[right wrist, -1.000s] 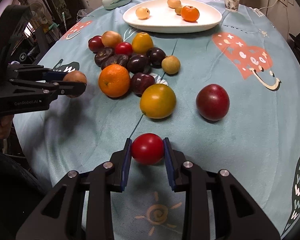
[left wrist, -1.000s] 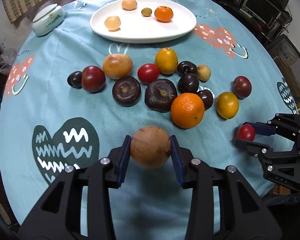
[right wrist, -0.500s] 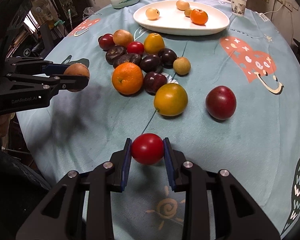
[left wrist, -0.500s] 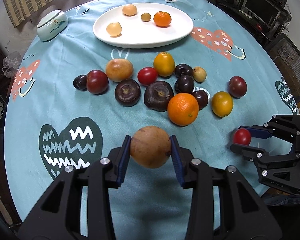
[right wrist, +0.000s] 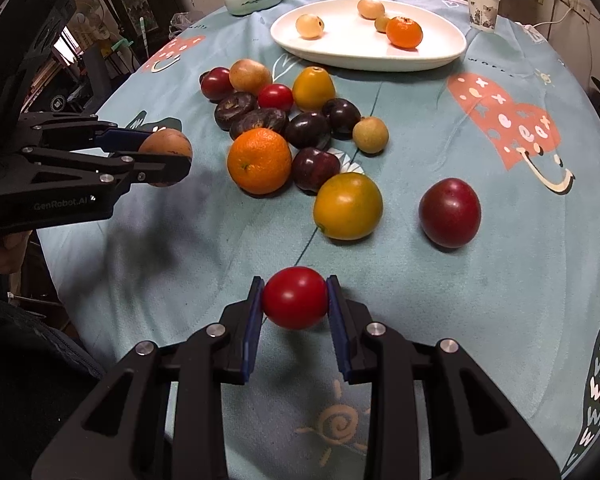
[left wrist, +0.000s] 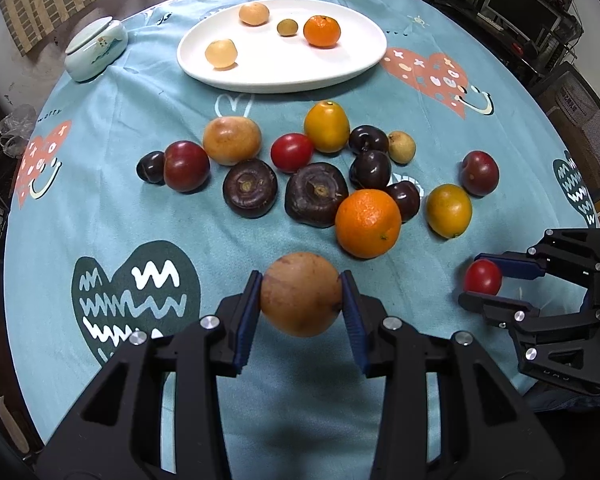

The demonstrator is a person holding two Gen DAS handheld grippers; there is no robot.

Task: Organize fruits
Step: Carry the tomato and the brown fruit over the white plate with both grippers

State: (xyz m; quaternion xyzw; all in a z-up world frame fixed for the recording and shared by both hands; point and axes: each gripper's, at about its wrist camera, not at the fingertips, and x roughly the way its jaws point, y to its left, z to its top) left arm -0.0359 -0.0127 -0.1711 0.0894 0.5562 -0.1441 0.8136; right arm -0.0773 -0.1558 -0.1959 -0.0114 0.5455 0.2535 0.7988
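Holding fruit in both: the left hand-held gripper (left wrist: 301,294) is clamped on a brown fruit (left wrist: 301,294), the right hand-held gripper (right wrist: 295,298) on a red tomato (right wrist: 295,298). Far ahead, the white plate (left wrist: 276,76) carries only four fruits; the loose pile (left wrist: 316,172) between remains unsorted on the counter (left wrist: 100,200). Judged early.

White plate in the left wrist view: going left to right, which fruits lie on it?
Pale yellow round fruit → pale orange round fruit → small olive-brown fruit → orange mandarin.
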